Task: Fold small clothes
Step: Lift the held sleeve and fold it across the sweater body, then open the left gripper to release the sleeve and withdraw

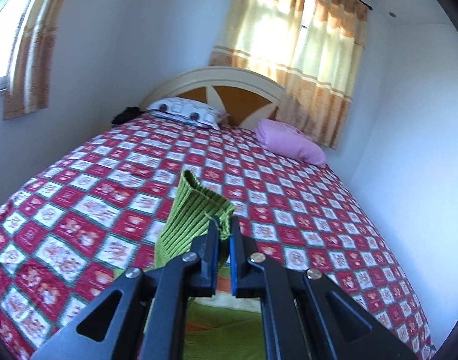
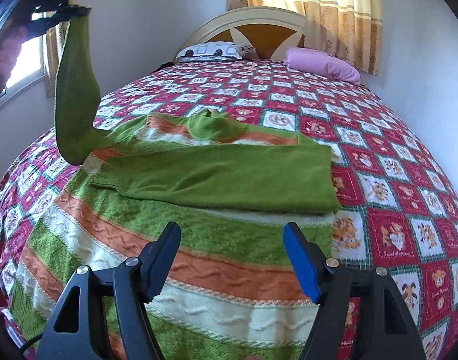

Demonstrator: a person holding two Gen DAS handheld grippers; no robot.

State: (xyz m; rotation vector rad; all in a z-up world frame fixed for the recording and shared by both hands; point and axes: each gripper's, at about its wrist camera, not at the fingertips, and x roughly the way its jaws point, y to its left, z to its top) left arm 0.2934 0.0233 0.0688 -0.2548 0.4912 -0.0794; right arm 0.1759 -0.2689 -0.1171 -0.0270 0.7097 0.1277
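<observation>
1. The striped sweater [image 2: 199,258] lay flat on the bed [image 2: 394,156], its collar [image 2: 211,126] toward the headboard [image 2: 259,33], so the bedspread served as the folding surface.
2. One green sleeve [image 2: 229,177] was already laid across the sweater's chest, below the collar; this half of the fold was judged complete.
3. The left claw [image 1: 224,228] was clamped on the ribbed cuff [image 1: 196,207] of the other sleeve [image 2: 74,96]. The cuff was held high above the sweater, at the side opposite the pink pillow [image 2: 325,66], probably so the sleeve could swing clear of the body before being laid across.
4. The right claw [image 2: 232,258] hovered over the sweater's lower stripes, jaws apart and holding nothing. It was judged to be waiting to pin or smooth the body.
</observation>
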